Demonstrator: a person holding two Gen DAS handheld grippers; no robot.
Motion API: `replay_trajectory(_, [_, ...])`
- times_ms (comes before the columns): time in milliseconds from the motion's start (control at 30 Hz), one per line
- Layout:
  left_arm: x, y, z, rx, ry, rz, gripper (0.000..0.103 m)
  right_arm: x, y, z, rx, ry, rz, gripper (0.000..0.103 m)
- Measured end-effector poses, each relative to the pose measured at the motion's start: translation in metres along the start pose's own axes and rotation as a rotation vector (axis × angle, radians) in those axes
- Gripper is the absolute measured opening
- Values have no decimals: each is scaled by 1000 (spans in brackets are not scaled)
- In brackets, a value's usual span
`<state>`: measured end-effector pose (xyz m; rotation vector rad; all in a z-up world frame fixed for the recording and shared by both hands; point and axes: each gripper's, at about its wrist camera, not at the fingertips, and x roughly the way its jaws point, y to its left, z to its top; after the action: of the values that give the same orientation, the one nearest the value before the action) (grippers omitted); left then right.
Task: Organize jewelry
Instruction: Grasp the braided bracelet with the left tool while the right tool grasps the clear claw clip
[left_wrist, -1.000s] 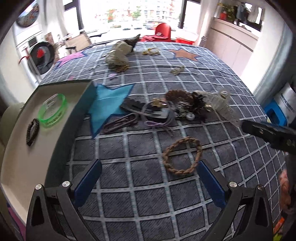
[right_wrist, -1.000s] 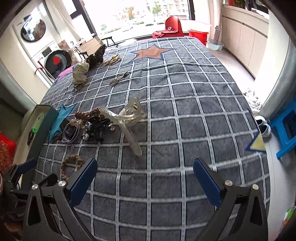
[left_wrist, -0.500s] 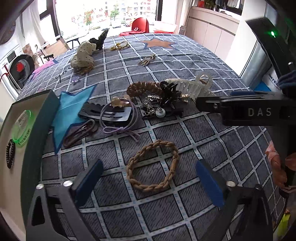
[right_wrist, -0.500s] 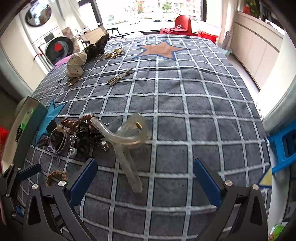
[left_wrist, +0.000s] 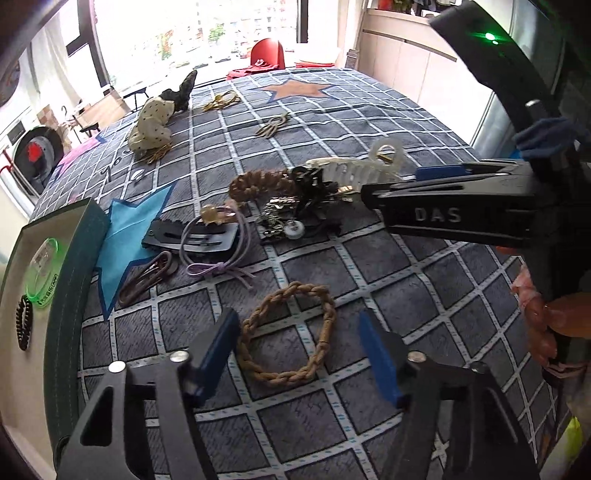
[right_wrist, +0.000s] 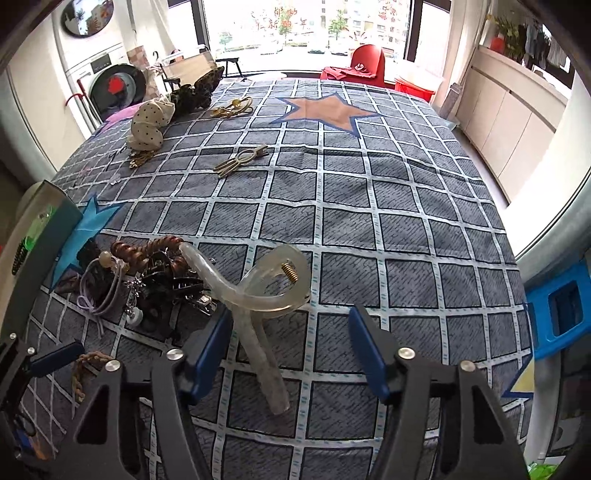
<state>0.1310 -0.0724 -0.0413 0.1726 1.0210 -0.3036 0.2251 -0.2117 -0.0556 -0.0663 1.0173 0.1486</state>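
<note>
**A:** Two tools are seen. What is framed by the left tool?

**B:** A braided ring, lying on the bed; the jaws, just narrowed, are not yet touching it. A slip off the thin cord is risked.

**A:** And the right tool?

**B:** Angled steeply down, narrowed but unclamped around a clear hair claw.

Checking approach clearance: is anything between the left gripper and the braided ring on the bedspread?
Nothing visible. The braided ring lies alone on the bedspread, already between the open fingers of the left gripper, whose jaws have just been closing. The pile lies beyond it.
</note>
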Motion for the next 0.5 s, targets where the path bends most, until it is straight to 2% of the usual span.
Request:
replay_trajectory(33, [-1, -1, 0, 3, -5, 1, 56, -1, 0, 0, 2, -2, -1, 62])
replay_trajectory(67, [-2, -2, 0, 3, -7, 3, 44, -1, 0, -1, 3, -4, -2, 59])
replay_trajectory(100, [-3, -3, 0, 2, -9, 5, 32, -2, 0, -2, 3, -6, -5, 53])
replay_trajectory(200, [-5, 0, 0, -17, -6, -4, 13, -5, -2, -4, 10, -12, -6, 29])
replay_trajectory(233, [-6, 2, -1, -30, -5, -16, 13, -6, -4, -4, 26, -14, 6, 18])
replay_trajectory(300, [-8, 6, -2, -54, -6, -30, 13, -8, -9, -7, 55, -16, 24, 12])
replay_trajectory(500, [-21, 15, -8, -101, -33, -58, 13, -20, -18, -15, 104, -36, 58, 10])
